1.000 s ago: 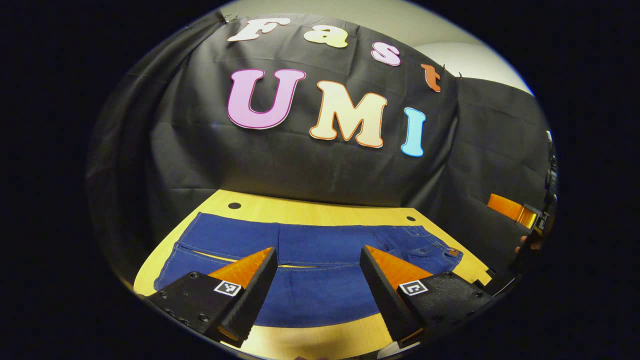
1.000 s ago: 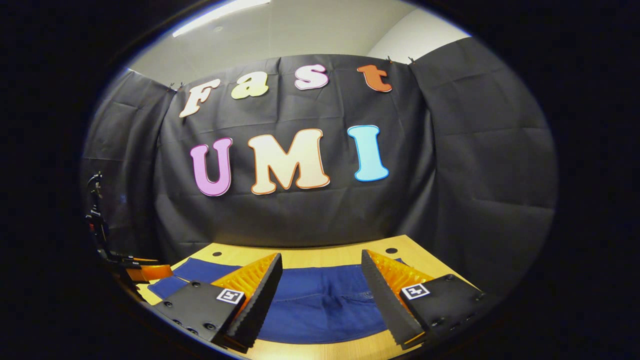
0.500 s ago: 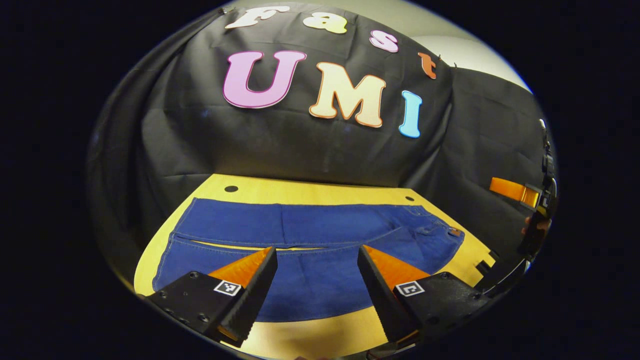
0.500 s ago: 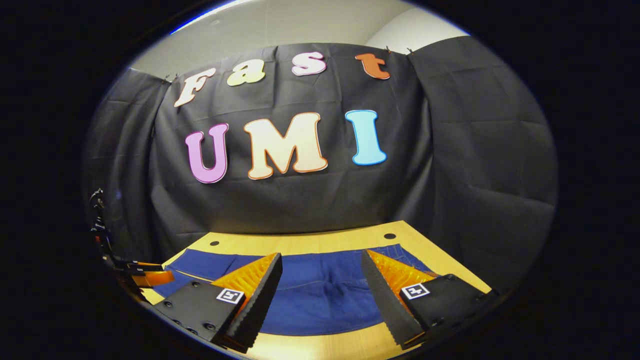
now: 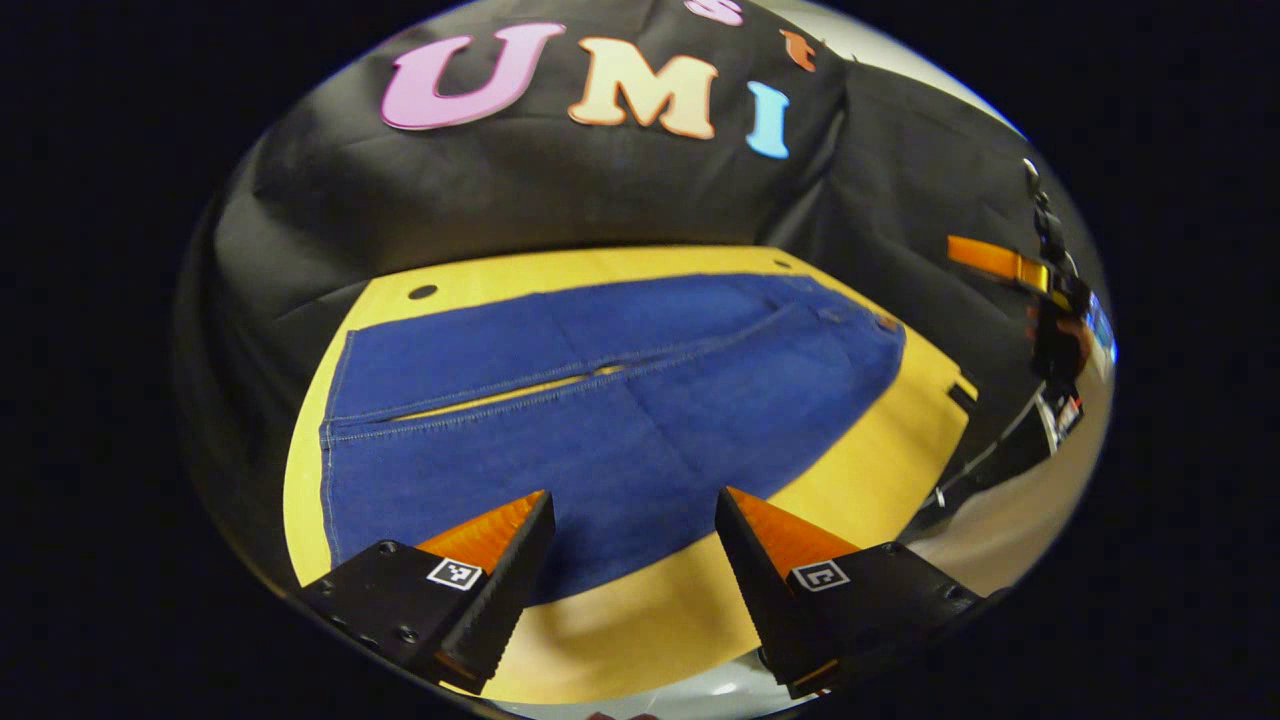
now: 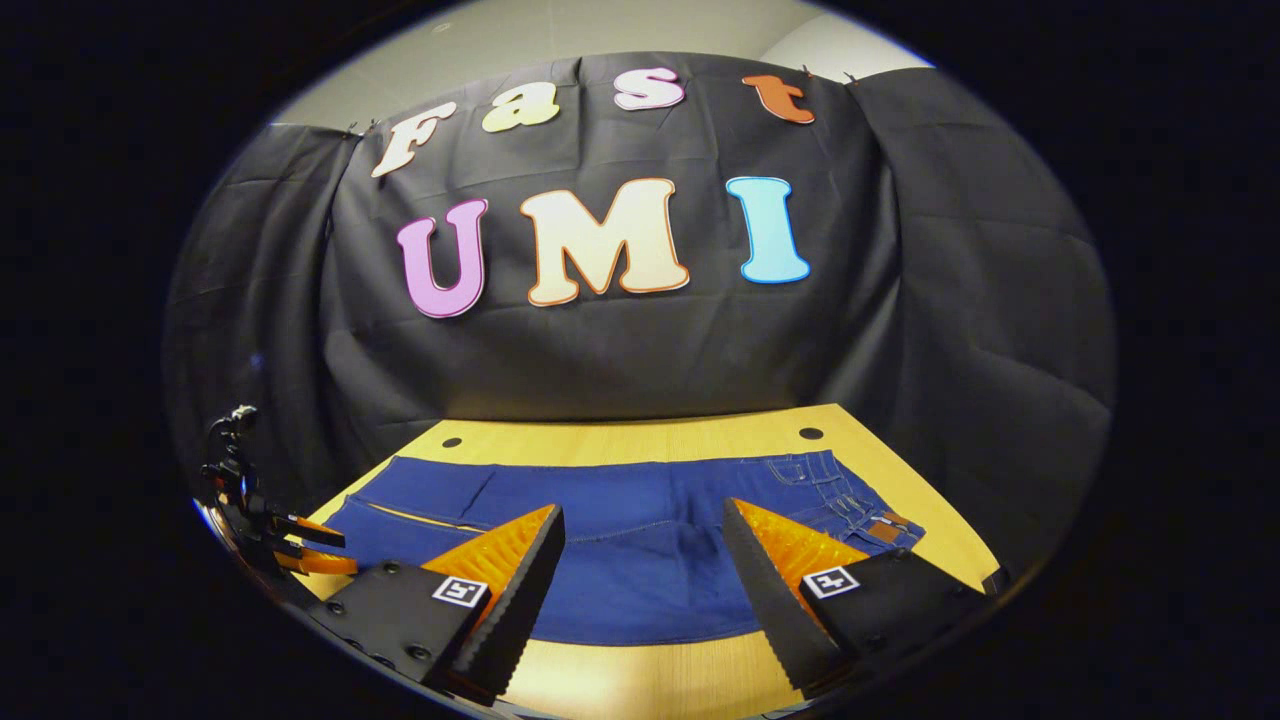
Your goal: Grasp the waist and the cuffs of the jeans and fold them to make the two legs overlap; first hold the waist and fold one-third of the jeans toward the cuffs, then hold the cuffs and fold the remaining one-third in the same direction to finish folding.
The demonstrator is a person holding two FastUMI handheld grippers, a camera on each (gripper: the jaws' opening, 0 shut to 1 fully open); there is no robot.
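In the left gripper view, the left hand-held gripper (image 5: pixel 632 500) hangs over the near edge of the bench (image 5: pixel 690 610), its two fingers spread wide apart with nothing between them. Just beyond its tips the jeans (image 5: pixel 600 400) lie flat on the wood, legs side by side with a thin strip of bench showing between them, cuffs (image 5: pixel 335 420) at the left and waist (image 5: pixel 880 330) at the right. In the right gripper view, the right hand-held gripper (image 6: pixel 640 515) likewise stands wide apart and empty above the near hem of the jeans (image 6: pixel 640 540), the waist (image 6: pixel 860 510) just beyond its right finger. Farther off at the left edge, the other gripper shows small. Behind the bench hangs the black cloth wall (image 6: pixel 620 360).
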